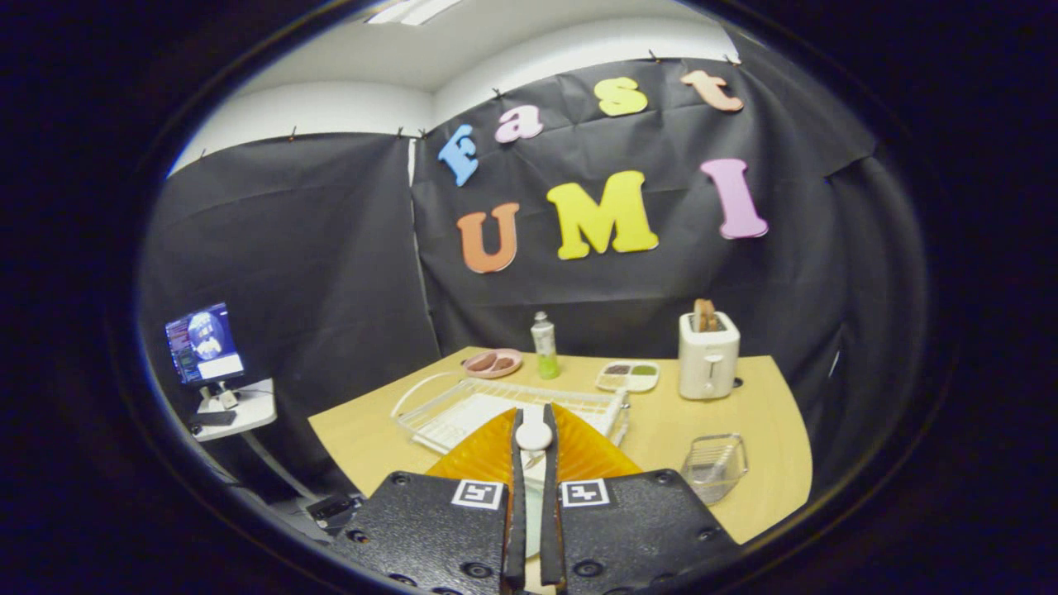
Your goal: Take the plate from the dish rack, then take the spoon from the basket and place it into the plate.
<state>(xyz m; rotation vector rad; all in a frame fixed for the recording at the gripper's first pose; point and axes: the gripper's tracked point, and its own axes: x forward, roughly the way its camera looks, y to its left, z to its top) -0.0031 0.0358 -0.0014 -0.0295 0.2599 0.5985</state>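
Gripper view shows the hand-held gripper (533,438) clamped narrowly on a round white plate's (533,435) rim, lifting it from the white wire dish rack (446,417).

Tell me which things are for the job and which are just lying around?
For the job: plate, pinched edge-on between the jaws of the gripper; dish rack; basket.
Just lying about: toaster, bottle, pink dish, divided tray, monitor.
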